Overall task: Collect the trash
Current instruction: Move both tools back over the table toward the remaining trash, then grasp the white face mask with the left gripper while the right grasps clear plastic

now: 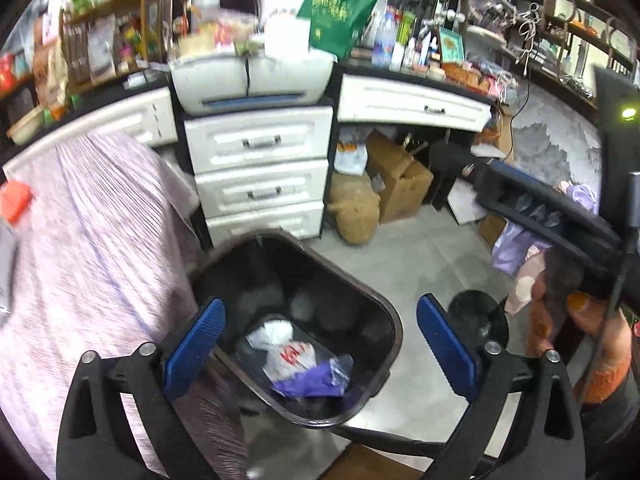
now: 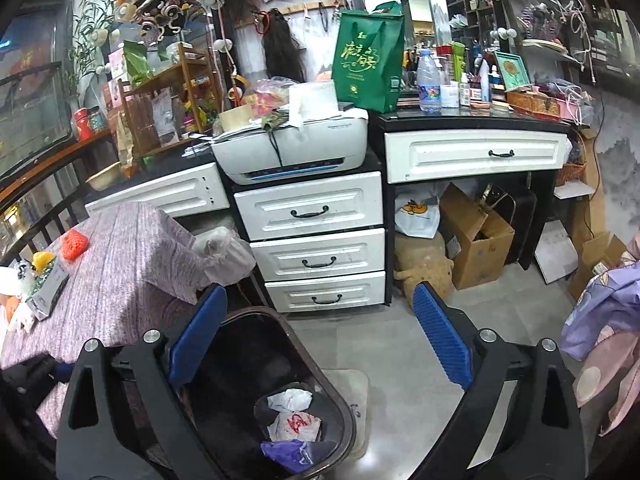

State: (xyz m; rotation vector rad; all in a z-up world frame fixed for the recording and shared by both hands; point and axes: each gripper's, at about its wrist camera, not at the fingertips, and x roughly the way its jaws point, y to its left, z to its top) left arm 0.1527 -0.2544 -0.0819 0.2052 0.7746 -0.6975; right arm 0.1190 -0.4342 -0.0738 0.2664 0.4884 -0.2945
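A dark trash bin [image 1: 394,332] stands on the floor beside a table with a striped purple-grey cloth [image 1: 92,260]. Inside lie a white plastic bag with red print [image 1: 290,360], crumpled white paper [image 1: 270,332] and a purple wrapper [image 1: 312,384]. My left gripper [image 1: 320,304] hangs open over the bin with nothing between its blue pads. My right gripper [image 2: 320,290] is also open and empty, above the bin [image 2: 344,412] and its printed bag [image 2: 296,424]. On the table [image 2: 128,264] lie a red foam net [image 2: 74,243], a yellow one [image 2: 42,259] and a small box [image 2: 48,292].
A white drawer cabinet [image 2: 316,256] with a printer [image 2: 296,152] on top stands behind the bin. Cardboard boxes [image 2: 476,240] and bags sit under the desk. A hand [image 1: 596,332] holds the other tool at the right. A round black base [image 1: 478,320] and purple fabric [image 2: 604,316] are nearby.
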